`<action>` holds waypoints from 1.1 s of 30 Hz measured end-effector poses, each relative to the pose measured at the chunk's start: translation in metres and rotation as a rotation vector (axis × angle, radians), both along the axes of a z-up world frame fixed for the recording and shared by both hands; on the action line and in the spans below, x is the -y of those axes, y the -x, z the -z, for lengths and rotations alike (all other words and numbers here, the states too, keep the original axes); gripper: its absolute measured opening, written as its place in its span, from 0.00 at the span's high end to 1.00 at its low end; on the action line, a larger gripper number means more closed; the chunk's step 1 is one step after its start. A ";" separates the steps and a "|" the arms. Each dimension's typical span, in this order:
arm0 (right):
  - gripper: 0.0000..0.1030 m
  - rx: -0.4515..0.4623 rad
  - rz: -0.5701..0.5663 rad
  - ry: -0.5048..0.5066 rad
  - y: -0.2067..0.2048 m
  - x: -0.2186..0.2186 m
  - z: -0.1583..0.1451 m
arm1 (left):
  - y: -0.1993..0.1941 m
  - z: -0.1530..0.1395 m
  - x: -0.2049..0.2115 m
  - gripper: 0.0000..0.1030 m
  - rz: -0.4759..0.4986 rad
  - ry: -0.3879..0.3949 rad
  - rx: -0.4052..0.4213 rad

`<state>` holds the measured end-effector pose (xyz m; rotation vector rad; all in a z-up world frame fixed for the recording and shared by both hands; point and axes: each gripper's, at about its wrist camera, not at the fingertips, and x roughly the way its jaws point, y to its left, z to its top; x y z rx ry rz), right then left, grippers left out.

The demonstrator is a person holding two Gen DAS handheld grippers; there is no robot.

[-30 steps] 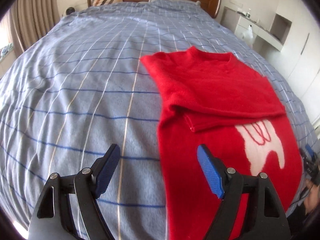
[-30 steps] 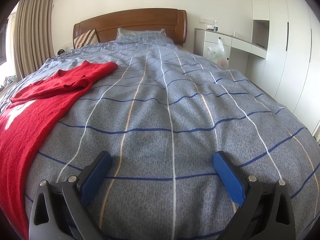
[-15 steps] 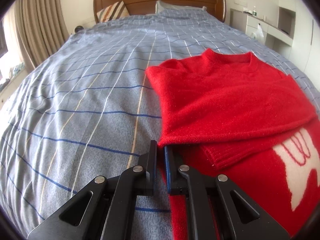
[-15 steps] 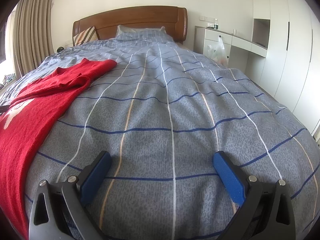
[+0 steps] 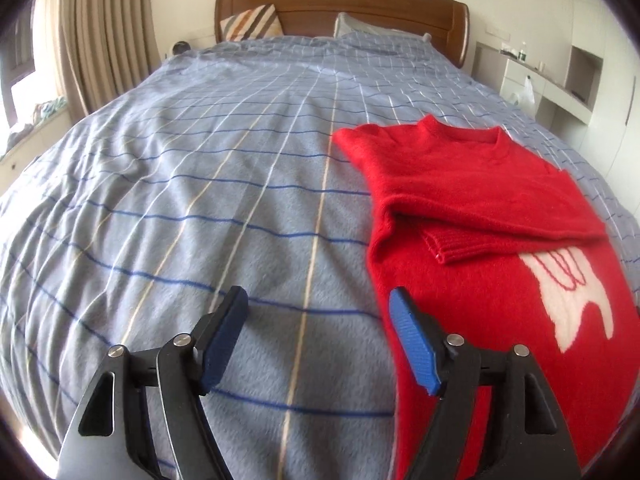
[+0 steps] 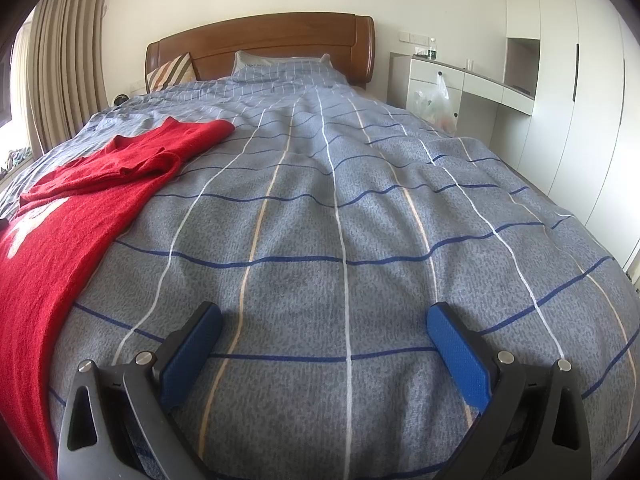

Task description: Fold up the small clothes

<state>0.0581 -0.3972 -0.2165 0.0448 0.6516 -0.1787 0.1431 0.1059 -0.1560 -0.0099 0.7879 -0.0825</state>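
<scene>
A red knit sweater [image 5: 472, 200] with a white motif lies flat on the blue checked bedspread [image 5: 200, 200], both sleeves folded across its chest. My left gripper [image 5: 318, 312] is open and empty, low over the bedspread at the sweater's left side edge; its right finger [image 5: 414, 344] stands over the red fabric. In the right wrist view the sweater [image 6: 80, 208] lies at the far left. My right gripper [image 6: 324, 336] is open and empty above the bare bedspread [image 6: 360, 220], well right of the sweater.
A wooden headboard [image 5: 340, 4] with a striped cushion [image 5: 248, 24] and a pillow stands at the far end. Curtains [image 5: 100, 28] hang on the left. A white desk and wardrobes [image 6: 520, 92] with a hanging plastic bag [image 6: 436, 108] line the right wall.
Half a second ago my left gripper was shut at the sweater's folded left sleeve edge. It has opened and drawn back a little. The right gripper has hardly moved.
</scene>
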 end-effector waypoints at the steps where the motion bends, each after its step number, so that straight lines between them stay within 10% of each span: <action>1: 0.01 0.002 0.000 0.000 0.000 0.000 0.000 | 0.006 0.000 -0.007 0.23 -0.014 0.016 -0.006; 33: 0.01 0.010 0.000 0.001 0.003 -0.001 0.002 | 0.021 0.030 -0.042 0.02 -0.134 0.023 -0.008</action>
